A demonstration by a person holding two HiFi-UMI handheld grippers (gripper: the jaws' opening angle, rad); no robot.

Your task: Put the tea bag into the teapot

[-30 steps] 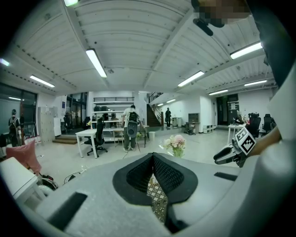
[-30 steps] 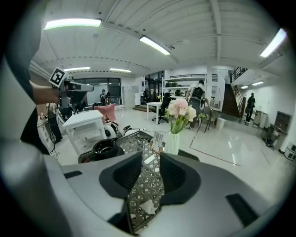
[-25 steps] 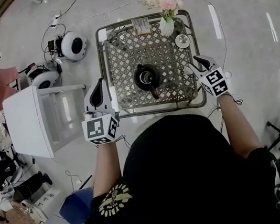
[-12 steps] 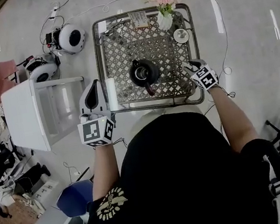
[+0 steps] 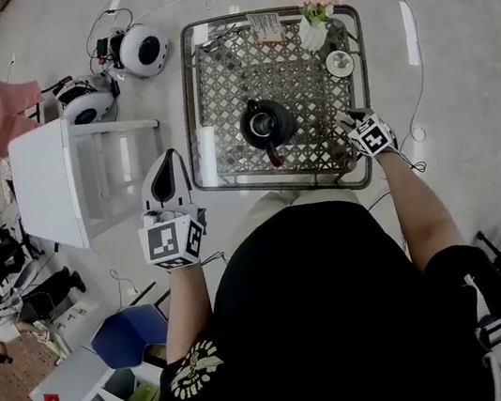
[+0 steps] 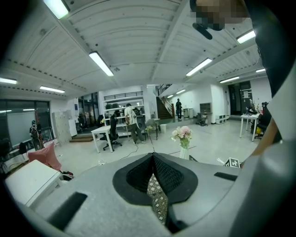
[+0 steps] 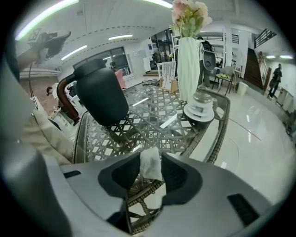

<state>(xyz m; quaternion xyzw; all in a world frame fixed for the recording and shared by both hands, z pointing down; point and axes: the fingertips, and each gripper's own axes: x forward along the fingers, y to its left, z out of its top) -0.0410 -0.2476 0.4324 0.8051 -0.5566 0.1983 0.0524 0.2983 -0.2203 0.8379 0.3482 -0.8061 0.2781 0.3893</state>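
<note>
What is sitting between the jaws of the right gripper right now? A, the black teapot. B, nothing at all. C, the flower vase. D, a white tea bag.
D: the right gripper view shows a white tea bag standing between the jaws of the right gripper.

One teapot (image 5: 265, 127), one tea bag (image 7: 151, 163), one flower vase (image 5: 312, 35)

Pale glossy floor (image 5: 452, 37), light reflected in streaks. Strip lights (image 6: 101, 63) mounted on ribbed ceiling (image 6: 138, 37). White side table (image 5: 48, 186) set left of lattice tabletop (image 5: 187, 110). Staircase (image 6: 163, 107), white desk (image 6: 102, 132) seen far back.
</note>
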